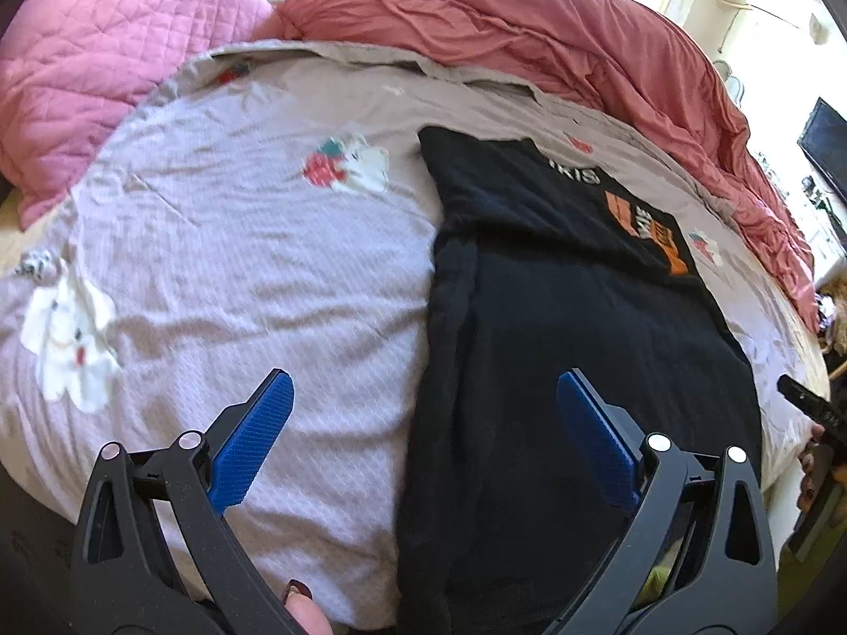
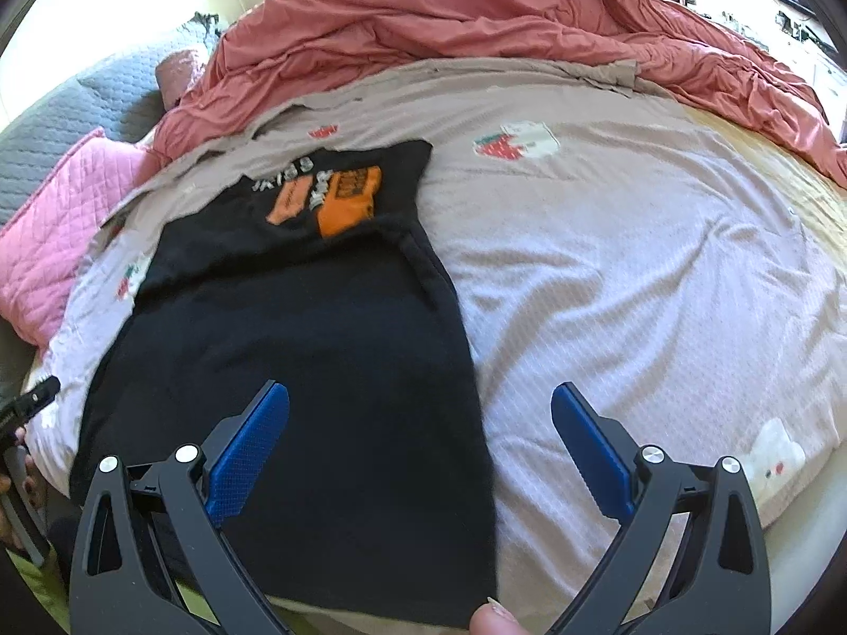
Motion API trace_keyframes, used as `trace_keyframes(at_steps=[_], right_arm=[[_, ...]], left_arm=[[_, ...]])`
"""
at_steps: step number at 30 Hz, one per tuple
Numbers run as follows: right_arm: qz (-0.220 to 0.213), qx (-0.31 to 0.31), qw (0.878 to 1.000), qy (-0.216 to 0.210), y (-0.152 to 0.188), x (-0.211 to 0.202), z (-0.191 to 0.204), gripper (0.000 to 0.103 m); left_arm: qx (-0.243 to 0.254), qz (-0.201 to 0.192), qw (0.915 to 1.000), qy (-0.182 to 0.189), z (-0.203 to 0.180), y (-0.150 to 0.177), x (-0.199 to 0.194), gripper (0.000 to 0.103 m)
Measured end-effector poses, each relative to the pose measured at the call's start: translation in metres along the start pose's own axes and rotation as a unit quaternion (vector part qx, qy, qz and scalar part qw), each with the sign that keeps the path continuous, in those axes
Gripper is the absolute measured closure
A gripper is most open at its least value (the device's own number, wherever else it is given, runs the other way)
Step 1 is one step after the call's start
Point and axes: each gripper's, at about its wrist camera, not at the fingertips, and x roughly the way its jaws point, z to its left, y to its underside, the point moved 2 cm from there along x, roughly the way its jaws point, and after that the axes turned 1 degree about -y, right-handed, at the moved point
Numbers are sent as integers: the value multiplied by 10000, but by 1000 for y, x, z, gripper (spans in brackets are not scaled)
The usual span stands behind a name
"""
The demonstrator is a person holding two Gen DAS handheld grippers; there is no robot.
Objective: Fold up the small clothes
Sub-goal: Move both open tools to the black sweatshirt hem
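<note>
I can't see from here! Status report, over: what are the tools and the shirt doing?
Left tool open, empty. Right tool open, empty. Black shirt flat on the bedsheet, sides folded in. Nothing in the way.

Counting on the bed:
lying here one black T-shirt, one pink quilted pillow, two blue-padded grippers.
</note>
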Motion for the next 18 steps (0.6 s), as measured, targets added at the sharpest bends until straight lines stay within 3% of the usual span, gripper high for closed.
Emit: trace_keyframes(at_steps=[14, 15, 18], right_arm=[[559, -75, 9984, 10, 52, 6, -16, 6], [573, -77, 9983, 0, 53, 6, -15, 8], [640, -7, 9979, -89, 58, 7, -14, 29]], left_arm=[[-70, 558, 9981, 262, -4, 33, 20, 10], [-87, 579, 9979, 274, -3, 35, 20, 10], [-70, 619, 9976, 291, -4, 40, 20, 10]])
